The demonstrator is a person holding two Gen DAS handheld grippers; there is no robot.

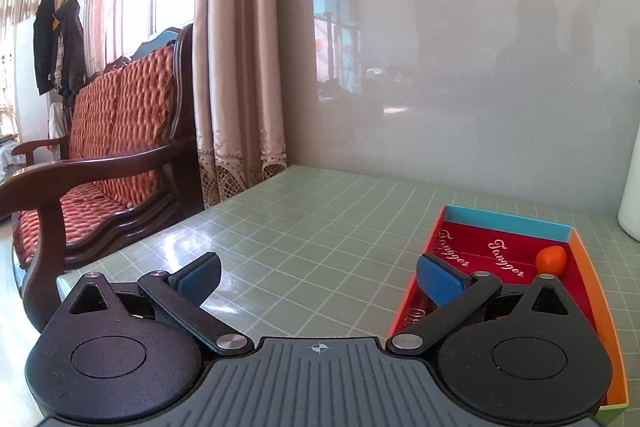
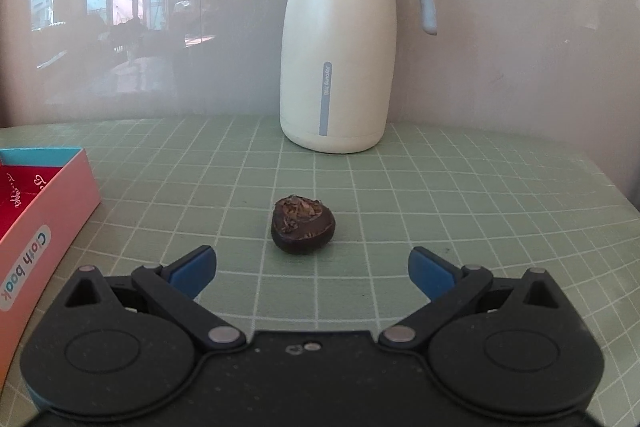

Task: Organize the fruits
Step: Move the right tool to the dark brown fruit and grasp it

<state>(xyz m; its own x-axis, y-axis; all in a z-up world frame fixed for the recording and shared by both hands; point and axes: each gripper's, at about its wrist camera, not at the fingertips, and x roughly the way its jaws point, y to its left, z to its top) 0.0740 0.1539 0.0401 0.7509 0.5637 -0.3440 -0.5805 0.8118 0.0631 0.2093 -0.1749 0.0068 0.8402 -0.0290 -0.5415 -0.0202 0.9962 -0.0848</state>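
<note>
Landmark taken: the box (image 1: 578, 255), red-lined, open-topped, set on the green gridded mat (image 1: 320, 227).

- Left gripper (image 1: 318, 277): jaws spread wide, nothing held. Its right finger overlaps the box's near-left wall; bare mat is seen left of the box up to the table edge by the wooden chair (image 1: 112, 147).
- An orange fruit (image 1: 551, 259) is seen inside the box, against its right wall.
- Right gripper (image 2: 312, 273): jaws apart, empty.
- A dark brown fruit (image 2: 303, 225) lies on the mat well right of the box (image 2: 44, 215), just ahead of the fingertips.
- A cream jug (image 2: 340, 67) stands beyond, at the wall.
</note>
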